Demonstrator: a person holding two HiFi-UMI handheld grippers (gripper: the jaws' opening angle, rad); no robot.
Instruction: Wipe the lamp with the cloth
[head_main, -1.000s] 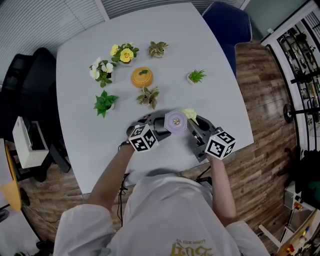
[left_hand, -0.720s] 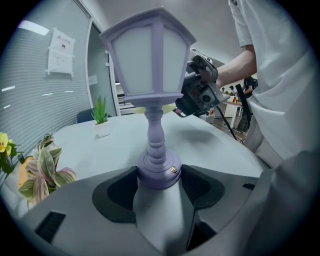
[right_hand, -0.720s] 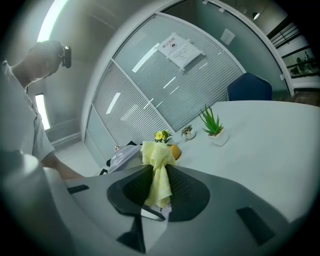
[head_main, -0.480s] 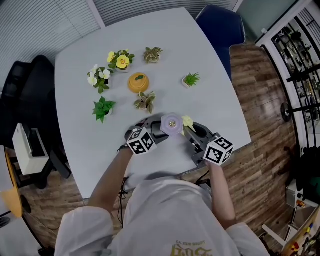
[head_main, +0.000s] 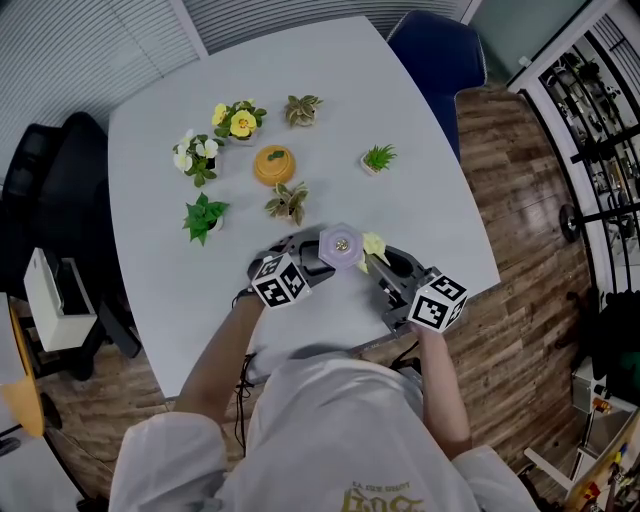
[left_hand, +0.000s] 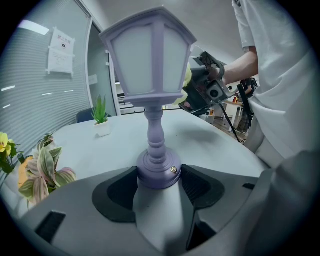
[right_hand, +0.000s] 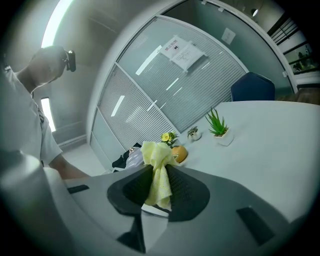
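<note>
A lilac lantern-shaped lamp (left_hand: 150, 65) stands upright, seen from above in the head view as lamp (head_main: 341, 245). My left gripper (left_hand: 159, 175) is shut on the lamp's round base, both pads against it; in the head view the left gripper (head_main: 305, 262) sits left of the lamp. My right gripper (right_hand: 159, 186) is shut on a yellow cloth (right_hand: 158, 170), which sticks up between the pads. In the head view the right gripper (head_main: 385, 268) holds the cloth (head_main: 373, 245) against the lamp's right side. In the left gripper view the cloth (left_hand: 188, 80) touches the lantern's edge.
Small potted plants (head_main: 204, 215) and flowers (head_main: 238, 122), an orange pot (head_main: 274, 165) and another plant (head_main: 378, 158) stand farther back on the white table (head_main: 400, 110). A blue chair (head_main: 440, 55) is at the far right corner, a black chair (head_main: 50, 190) on the left.
The view shifted slightly. The right gripper with the cloth edged up along the lamp's right side. The left gripper and lamp stayed put.
</note>
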